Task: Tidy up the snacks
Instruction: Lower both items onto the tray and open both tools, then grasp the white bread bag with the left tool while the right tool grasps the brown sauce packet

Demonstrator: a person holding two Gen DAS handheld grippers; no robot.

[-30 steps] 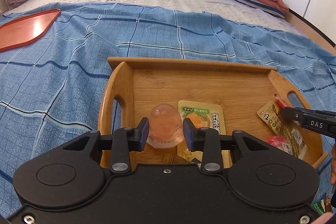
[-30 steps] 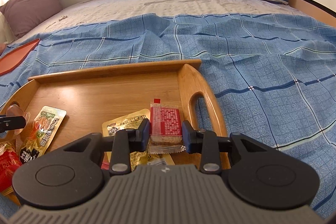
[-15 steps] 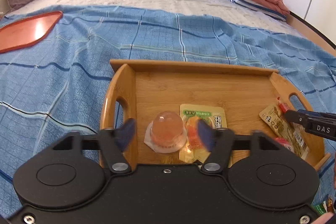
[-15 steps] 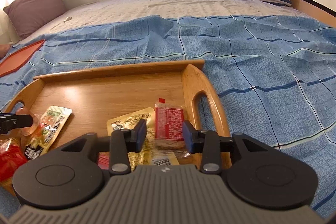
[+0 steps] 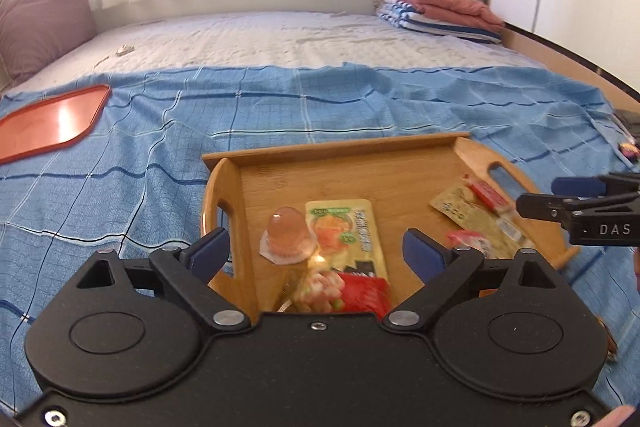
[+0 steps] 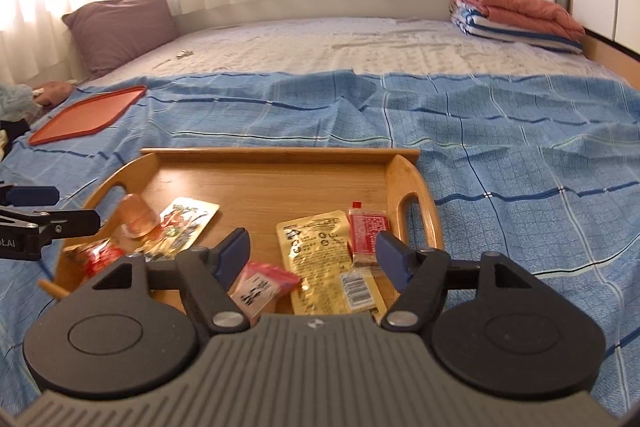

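A wooden tray (image 5: 340, 151) (image 6: 276, 155) lies on the blue checked bedspread with several snacks in it. A pink jelly cup (image 5: 286, 233) (image 6: 138, 215) sits near its left handle beside a green-yellow packet (image 5: 346, 231) (image 6: 188, 219). A red sachet (image 6: 366, 229) (image 5: 488, 193) lies by the right handle on a yellow packet (image 6: 324, 259) (image 5: 476, 217). My left gripper (image 5: 316, 253) is open and empty, back above the tray's near edge. My right gripper (image 6: 312, 255) is open and empty above the yellow packet; it also shows in the left wrist view (image 5: 560, 197).
An orange tray (image 5: 48, 123) (image 6: 88, 115) lies on the bedspread at the far left. A mauve pillow (image 6: 120, 27) and folded blankets (image 6: 516, 13) sit at the head of the bed. A red wrapper (image 5: 360, 293) and a pink packet (image 6: 260, 285) lie at the tray's near edge.
My left gripper opened, let go of the jelly cup and drew back and up. My right gripper opened, released the red sachet into the tray and also pulled back.
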